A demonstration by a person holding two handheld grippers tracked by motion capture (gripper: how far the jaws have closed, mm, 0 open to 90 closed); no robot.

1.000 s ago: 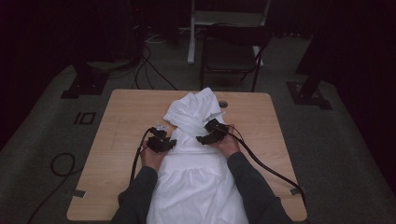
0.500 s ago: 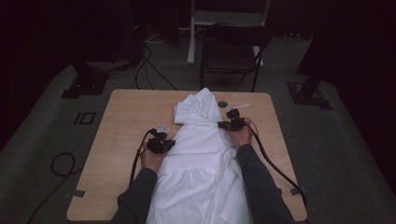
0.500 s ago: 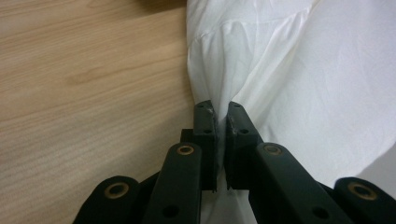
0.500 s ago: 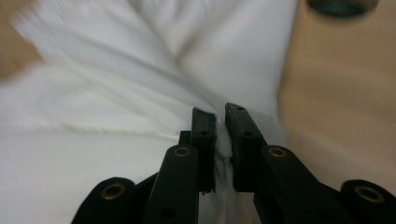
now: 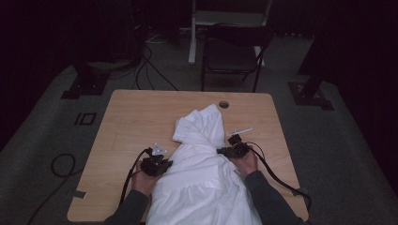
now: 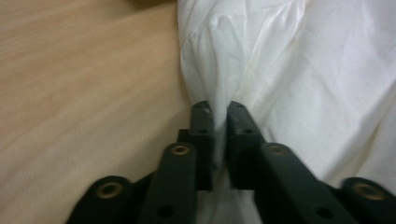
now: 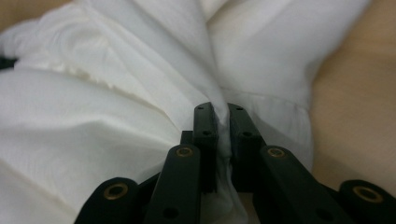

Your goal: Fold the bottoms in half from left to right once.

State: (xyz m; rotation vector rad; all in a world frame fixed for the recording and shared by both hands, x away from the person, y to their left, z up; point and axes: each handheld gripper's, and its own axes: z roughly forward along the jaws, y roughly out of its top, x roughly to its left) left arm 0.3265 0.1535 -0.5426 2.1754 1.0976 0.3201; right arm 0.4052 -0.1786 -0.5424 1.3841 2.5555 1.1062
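A white garment [image 5: 202,183] lies crumpled on the wooden table [image 5: 141,112], its lower part hanging over the near edge. My left gripper [image 5: 167,164] is at the garment's left edge. In the left gripper view, the left gripper [image 6: 219,109] is shut on a fold of the white cloth [image 6: 303,70]; its jaws have just eased open slightly, and the cloth is still pinched between them. My right gripper [image 5: 220,151] is at the garment's right edge. Its jaws [image 7: 220,109] have just closed and pinch a gathered ridge of the cloth [image 7: 93,116].
A round cable hole [image 5: 224,104] sits in the table near its far edge. A dark chair [image 5: 232,51] stands beyond the table. Cables [image 5: 61,164] lie on the floor to the left. Bare wood lies left of the garment and beyond it.
The right gripper went from the garment's middle out to its right edge and took hold of it. Both hands then drew back toward the near edge, dragging the garment with them.
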